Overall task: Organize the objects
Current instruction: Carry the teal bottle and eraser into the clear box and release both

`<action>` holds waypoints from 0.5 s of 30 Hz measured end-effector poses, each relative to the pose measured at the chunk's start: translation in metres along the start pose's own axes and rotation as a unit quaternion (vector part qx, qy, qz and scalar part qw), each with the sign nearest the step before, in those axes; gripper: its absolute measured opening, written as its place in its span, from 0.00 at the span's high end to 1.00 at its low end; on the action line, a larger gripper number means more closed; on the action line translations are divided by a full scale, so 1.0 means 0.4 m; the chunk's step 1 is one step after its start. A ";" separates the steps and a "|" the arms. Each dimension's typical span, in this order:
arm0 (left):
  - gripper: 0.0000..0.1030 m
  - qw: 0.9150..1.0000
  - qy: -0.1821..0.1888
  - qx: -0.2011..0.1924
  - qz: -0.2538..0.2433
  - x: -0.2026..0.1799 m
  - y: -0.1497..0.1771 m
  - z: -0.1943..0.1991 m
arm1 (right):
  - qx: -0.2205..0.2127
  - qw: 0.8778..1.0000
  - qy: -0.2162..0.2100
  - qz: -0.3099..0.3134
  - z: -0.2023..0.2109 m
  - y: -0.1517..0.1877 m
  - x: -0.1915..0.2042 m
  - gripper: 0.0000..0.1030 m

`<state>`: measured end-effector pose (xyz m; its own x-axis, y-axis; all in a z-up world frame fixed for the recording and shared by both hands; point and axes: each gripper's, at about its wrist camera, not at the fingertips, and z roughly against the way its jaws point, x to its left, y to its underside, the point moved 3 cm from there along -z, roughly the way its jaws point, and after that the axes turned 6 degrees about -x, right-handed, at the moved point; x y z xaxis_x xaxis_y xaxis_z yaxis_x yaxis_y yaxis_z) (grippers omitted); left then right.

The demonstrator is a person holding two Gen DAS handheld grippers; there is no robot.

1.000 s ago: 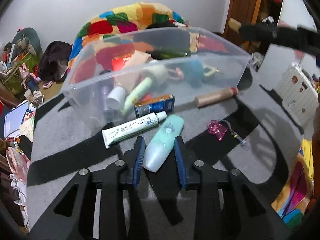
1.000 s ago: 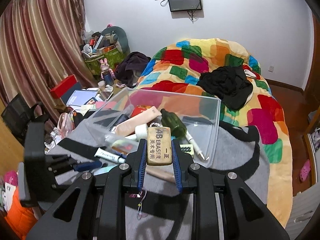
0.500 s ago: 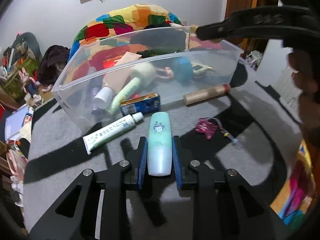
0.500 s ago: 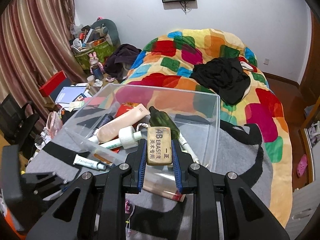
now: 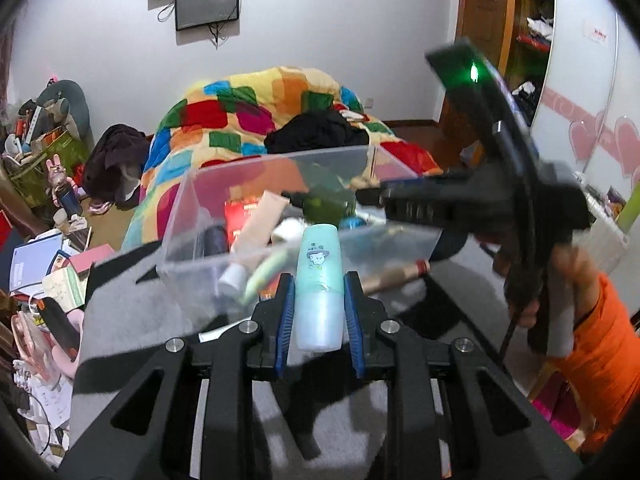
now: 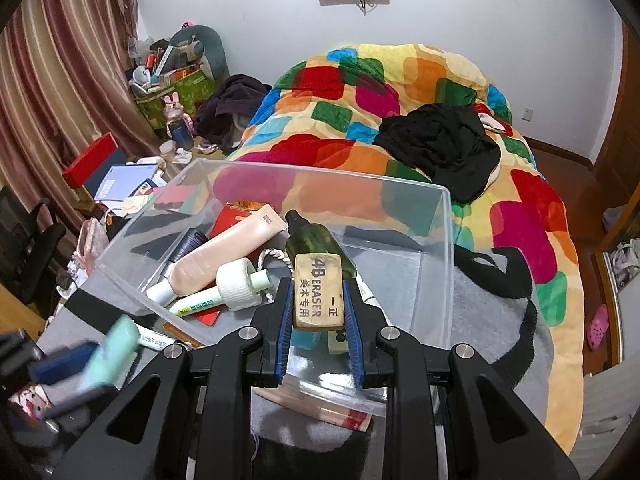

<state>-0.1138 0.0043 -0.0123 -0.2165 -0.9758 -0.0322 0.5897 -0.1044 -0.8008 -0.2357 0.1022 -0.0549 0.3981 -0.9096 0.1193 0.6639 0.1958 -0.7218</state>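
A: Mint-green bottle sat clamped between the pads of the left gripper, jaws nearly closed on its lower half; why was it held that way?

B: Gripping low on the body left the capped end free to lead; the bottle hung just short of the near wall of the clear bin, probably for release among the tubes inside.

A: And the right gripper?

B: Its jaws were likewise nearly closed, pressing on a tan eraser held lengthwise; the eraser stood above the near edge of the bin, over its emptier right half, just in front of a dark green bottle; a drop there would likely avoid the pile.

A: Pose of the hands?

B: Both grippers pitched steeply downward toward the bin; the hand on the right gripper's handle showed an orange sleeve; the bin rested on a grey surface beside the patchwork quilt.
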 end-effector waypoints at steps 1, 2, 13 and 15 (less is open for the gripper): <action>0.77 1.000 -0.004 -0.002 -0.002 0.003 -0.006 -0.002 | 0.002 1.000 0.002 0.004 -0.004 0.002 0.004 0.79; 0.77 1.000 -0.010 -0.003 -0.004 0.009 -0.015 -0.006 | 0.003 1.000 0.003 0.006 -0.006 0.003 0.006 0.79; 0.77 0.999 -0.038 0.003 0.023 0.074 -0.072 -0.088 | 0.015 0.999 0.007 0.032 -0.019 0.014 0.024 0.77; 0.77 0.999 -0.037 0.007 0.027 0.080 -0.076 -0.104 | 0.016 0.999 0.000 0.030 -0.015 0.012 0.024 0.73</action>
<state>-0.1709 -0.0158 -0.0138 -0.1262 -0.9915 -0.0302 0.6104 -0.0537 -0.7903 -0.2327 0.0923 -0.0614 0.4381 -0.8956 0.0774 0.6585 0.2611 -0.7058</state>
